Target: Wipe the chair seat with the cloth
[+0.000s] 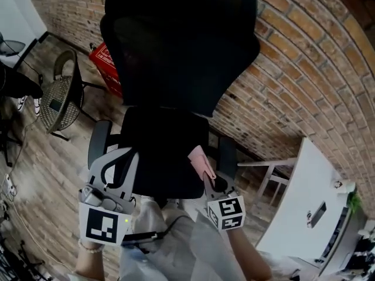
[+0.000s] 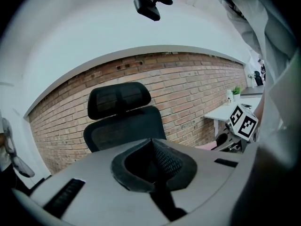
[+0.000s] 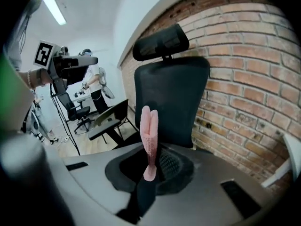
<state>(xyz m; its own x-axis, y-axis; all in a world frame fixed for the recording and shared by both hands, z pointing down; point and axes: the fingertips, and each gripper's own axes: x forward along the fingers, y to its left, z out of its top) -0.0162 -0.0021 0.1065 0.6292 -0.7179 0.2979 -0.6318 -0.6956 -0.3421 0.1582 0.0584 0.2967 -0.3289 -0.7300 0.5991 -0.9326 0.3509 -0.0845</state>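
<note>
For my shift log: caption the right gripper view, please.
Right gripper shut on folded pink cloth, facing black office chair by brick wall.

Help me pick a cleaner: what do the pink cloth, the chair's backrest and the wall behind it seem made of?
Cloth: pink soft textile, perhaps microfibre; a fine nubbly texture shows where the right gripper pinches it in its tongs. Chair backrest: black, matte, probably mesh fabric, though the weave is barely visible. Wall: bare brick, rough, with pale mortar lines.
</note>
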